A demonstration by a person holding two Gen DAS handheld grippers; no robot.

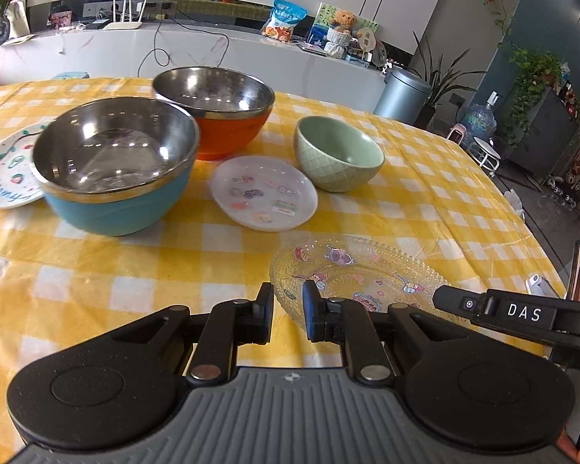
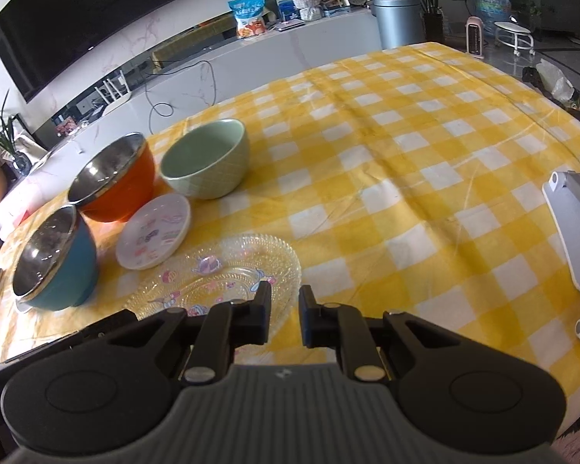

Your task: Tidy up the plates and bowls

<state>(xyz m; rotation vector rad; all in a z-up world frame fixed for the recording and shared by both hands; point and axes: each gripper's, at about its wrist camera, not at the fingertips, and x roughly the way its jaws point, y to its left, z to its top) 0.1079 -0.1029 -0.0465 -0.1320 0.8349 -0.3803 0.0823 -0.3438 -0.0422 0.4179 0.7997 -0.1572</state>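
Observation:
A clear glass plate (image 1: pixel 359 270) with cartoon prints lies nearest me on the yellow checked cloth. My left gripper (image 1: pixel 288 309) is shut on its near left rim. My right gripper (image 2: pixel 285 309) is shut on the opposite rim of the glass plate (image 2: pixel 220 274), and one of its fingers (image 1: pixel 460 304) shows at that edge. Behind stand a blue steel bowl (image 1: pixel 116 201), an orange steel bowl (image 1: pixel 232 131) and a green ceramic bowl (image 1: pixel 340 154), all upright. A small white sticker plate (image 1: pixel 263 193) lies between them, and a painted white plate (image 1: pixel 7 185) sits far left.
A phone on a white stand (image 2: pixel 572 232) is at the table's right edge. Open checked cloth (image 2: pixel 406 154) stretches to the right of the bowls. Beyond the table runs a white counter (image 1: pixel 212 50) with a cable and clutter.

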